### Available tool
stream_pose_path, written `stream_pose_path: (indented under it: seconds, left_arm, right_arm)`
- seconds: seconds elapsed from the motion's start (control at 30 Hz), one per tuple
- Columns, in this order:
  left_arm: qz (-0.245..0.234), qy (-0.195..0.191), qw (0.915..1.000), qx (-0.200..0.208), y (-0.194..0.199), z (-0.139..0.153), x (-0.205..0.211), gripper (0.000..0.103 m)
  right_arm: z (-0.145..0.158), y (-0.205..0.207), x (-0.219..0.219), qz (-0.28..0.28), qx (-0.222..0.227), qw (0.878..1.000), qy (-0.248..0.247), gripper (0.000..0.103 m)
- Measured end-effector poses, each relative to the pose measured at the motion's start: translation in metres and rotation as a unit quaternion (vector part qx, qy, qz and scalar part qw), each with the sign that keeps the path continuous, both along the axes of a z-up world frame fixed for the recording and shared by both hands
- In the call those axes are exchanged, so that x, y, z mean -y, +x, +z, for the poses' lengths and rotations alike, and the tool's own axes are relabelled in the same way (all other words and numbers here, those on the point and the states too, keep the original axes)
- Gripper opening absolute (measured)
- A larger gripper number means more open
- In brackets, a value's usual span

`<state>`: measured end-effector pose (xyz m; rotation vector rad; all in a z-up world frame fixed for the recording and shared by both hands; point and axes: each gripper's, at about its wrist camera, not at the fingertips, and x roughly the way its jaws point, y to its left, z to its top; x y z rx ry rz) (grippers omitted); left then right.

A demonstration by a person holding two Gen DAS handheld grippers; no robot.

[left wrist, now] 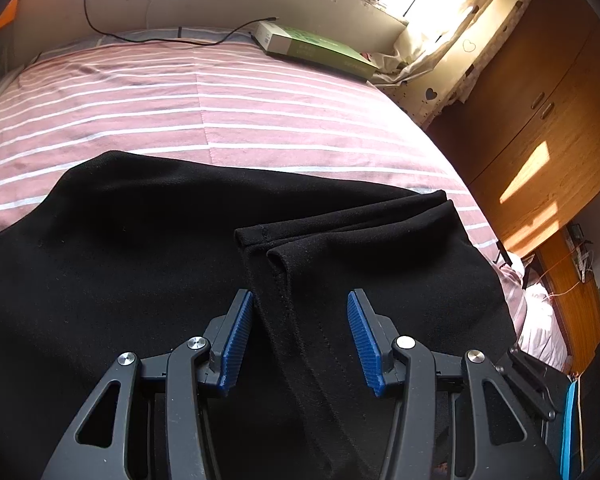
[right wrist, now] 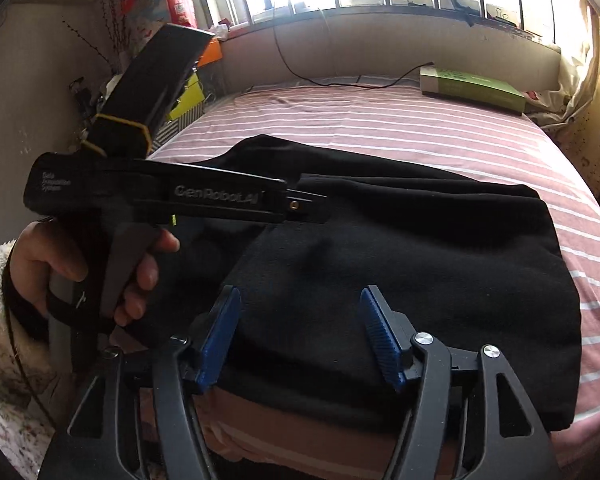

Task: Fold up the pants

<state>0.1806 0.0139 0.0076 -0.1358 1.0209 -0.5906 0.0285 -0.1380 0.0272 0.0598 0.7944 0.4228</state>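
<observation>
Black pants (left wrist: pixel 140 260) lie folded on a pink striped bed (left wrist: pixel 180 100). The leg ends, with stitched hems (left wrist: pixel 268 240), are doubled back over the top layer. They run down between the blue pads of my left gripper (left wrist: pixel 300 293), which is open; its left pad sits right beside the hem fold. In the right wrist view the pants (right wrist: pixel 420 260) form a broad rectangle. My right gripper (right wrist: pixel 300 292) hangs open over their near edge, with nothing between its pads. A hand (right wrist: pixel 140 276) in a fleecy sleeve holds the left tool's black body (right wrist: pixel 160 196) above the pants' left side.
A green and white box (left wrist: pixel 316 46) (right wrist: pixel 472 86) lies at the far right corner of the bed, with a black cable (left wrist: pixel 172 40) beside it. A wooden wardrobe (left wrist: pixel 540 120) stands to the right. Boxes and clutter (right wrist: pixel 188 96) crowd the bed's far left.
</observation>
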Motion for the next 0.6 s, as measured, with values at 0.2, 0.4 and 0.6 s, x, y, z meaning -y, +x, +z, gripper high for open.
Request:
stream_pose_path:
  seconds: [0.2,0.4,0.6]
  left_arm:
    - [0.018,-0.004,0.9998,0.003,0.001,0.006,-0.014,0.075]
    - [0.036,-0.013,0.9991,-0.016,0.005,0.002,-0.025,0.075]
    - [0.017,-0.012,0.9995,-0.025,0.004,-0.001,-0.014,0.075]
  right_arm:
    - [-0.008,0.0,-0.032,0.022,0.004,0.999,-0.034,0.063]
    - [-0.019,-0.006,-0.057,0.029,0.037,0.992,-0.116,0.063]
    - [-0.02,-0.006,-0.059,0.0,0.053,0.988,-0.144,0.061]
